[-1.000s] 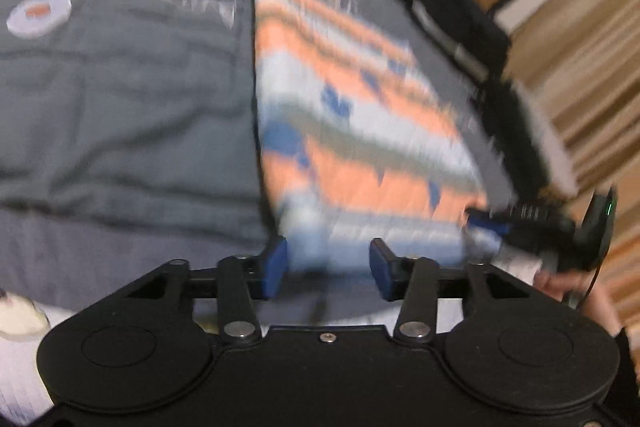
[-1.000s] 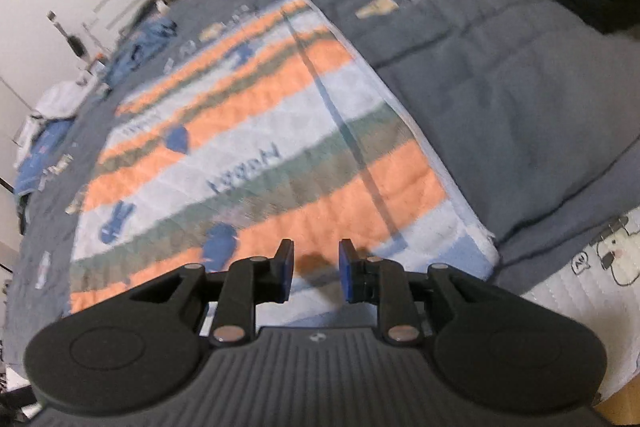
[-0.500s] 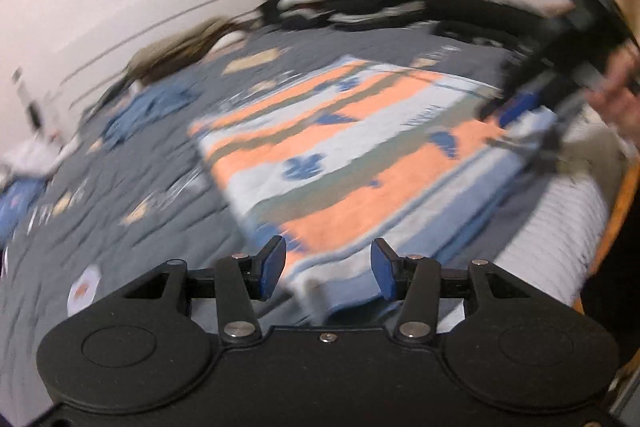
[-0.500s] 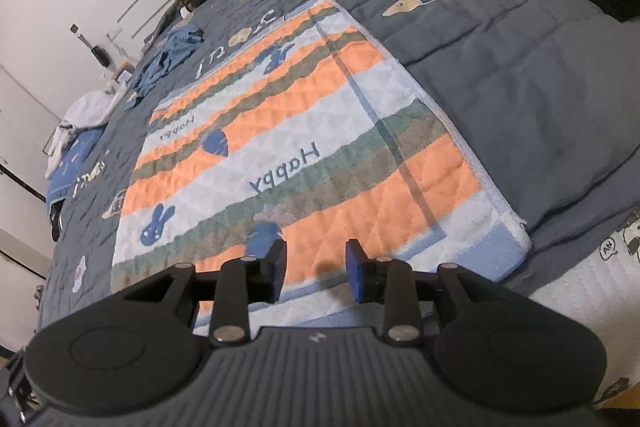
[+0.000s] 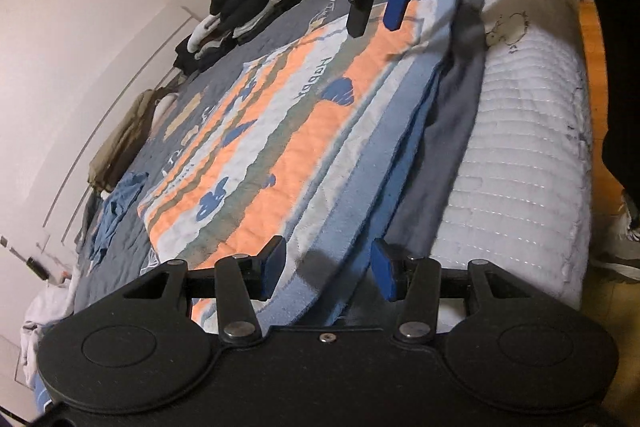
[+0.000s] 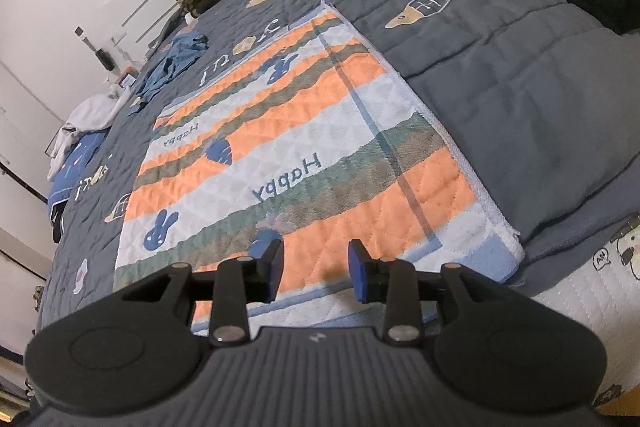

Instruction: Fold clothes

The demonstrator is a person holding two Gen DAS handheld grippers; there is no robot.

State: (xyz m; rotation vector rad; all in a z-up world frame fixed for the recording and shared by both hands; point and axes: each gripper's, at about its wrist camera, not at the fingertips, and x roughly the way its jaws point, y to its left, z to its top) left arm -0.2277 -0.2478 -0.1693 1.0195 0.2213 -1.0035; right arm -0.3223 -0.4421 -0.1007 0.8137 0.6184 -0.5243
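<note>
Orange, white and green striped quilted towel [image 6: 304,147] flat on grey quilted bedspread [image 6: 520,87]; left gripper [image 5: 326,269] closing over blue hem, unpinched; right gripper [image 6: 316,269] part-open, empty, above towel.

Your left gripper [image 5: 324,269] sits low at the near edge of the striped orange, white and blue towel [image 5: 280,131], jaws closing with the blue hem between them but not pinched. Your right gripper [image 5: 376,9] hovers over the far corner, on the grey bedspread [image 5: 448,131], beside the white quilted mattress [image 5: 524,155]
</note>
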